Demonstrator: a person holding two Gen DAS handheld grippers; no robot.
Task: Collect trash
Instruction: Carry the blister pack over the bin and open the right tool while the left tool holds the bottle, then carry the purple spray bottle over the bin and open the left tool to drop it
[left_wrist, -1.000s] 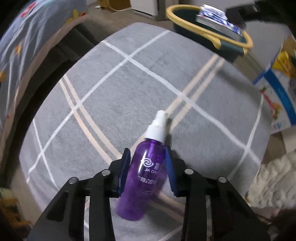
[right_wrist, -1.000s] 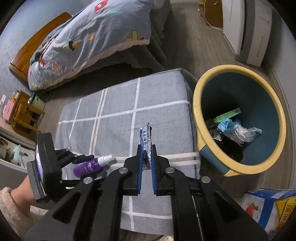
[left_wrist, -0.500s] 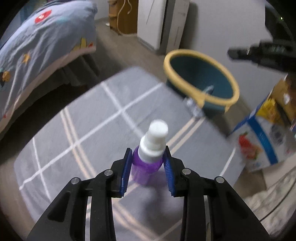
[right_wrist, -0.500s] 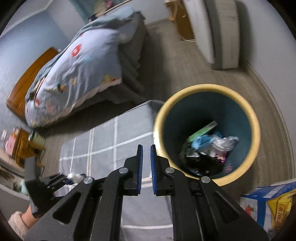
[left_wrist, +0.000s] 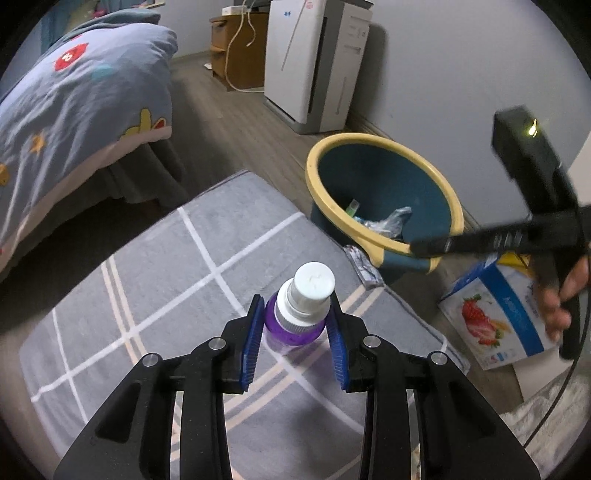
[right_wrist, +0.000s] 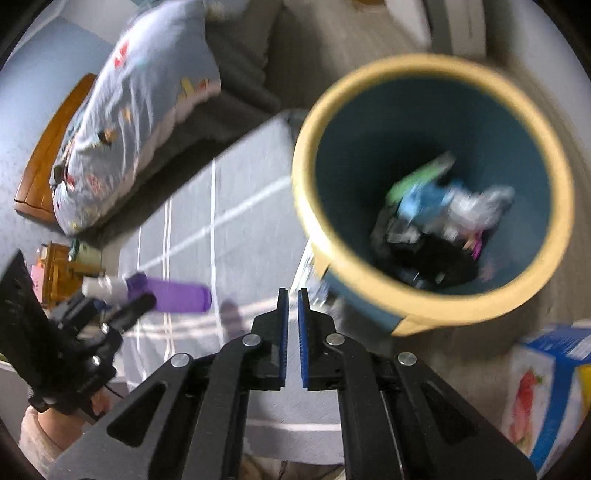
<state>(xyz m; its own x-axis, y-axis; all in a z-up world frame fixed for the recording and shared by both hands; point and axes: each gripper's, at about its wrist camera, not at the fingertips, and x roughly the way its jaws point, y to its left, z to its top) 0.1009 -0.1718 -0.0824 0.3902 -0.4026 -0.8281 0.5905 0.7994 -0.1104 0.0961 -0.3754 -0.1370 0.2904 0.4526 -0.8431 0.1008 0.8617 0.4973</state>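
We are holding the purple spray bottle (left_wrist: 295, 325) between the blue pads (left_wrist: 252, 343) of our left gripper (left_wrist: 295, 345), which are clamped on its shoulder just under the white cap (left_wrist: 312, 286). The bottle is hanging clear above the grey checked cushion (left_wrist: 166, 280), over the half of it nearer us, with its cap pointing up toward the camera. In the right wrist view the same bottle (right_wrist: 177, 295) is showing from the side, lifted off the cushion (right_wrist: 229, 229) and casting a small shadow on it, and the left gripper (right_wrist: 122, 306) is gripping it near the neck.

Our right gripper (right_wrist: 291, 332) is carrying nothing; its jaws are standing together with only a thin slit between the pads. It is hovering over the cushion's right edge, just beside the bin. From the left wrist camera we are seeing this right gripper (left_wrist: 417, 246) as a blurred dark bar reaching over the near rim of the bin.

A crumpled wrapper (left_wrist: 364, 267) is lying on the cushion's right edge, touching the foot of the yellow-rimmed blue bin (left_wrist: 369, 243). The bin (right_wrist: 369, 277) is standing on the floor just off that edge, and scraps of trash (right_wrist: 443, 218) are sitting in its bottom.

A strawberry-printed box (left_wrist: 495, 321) is lying on the floor beside the bin, and a bed with a blue quilt (left_wrist: 74, 103) is standing beyond the cushion's far left edge.
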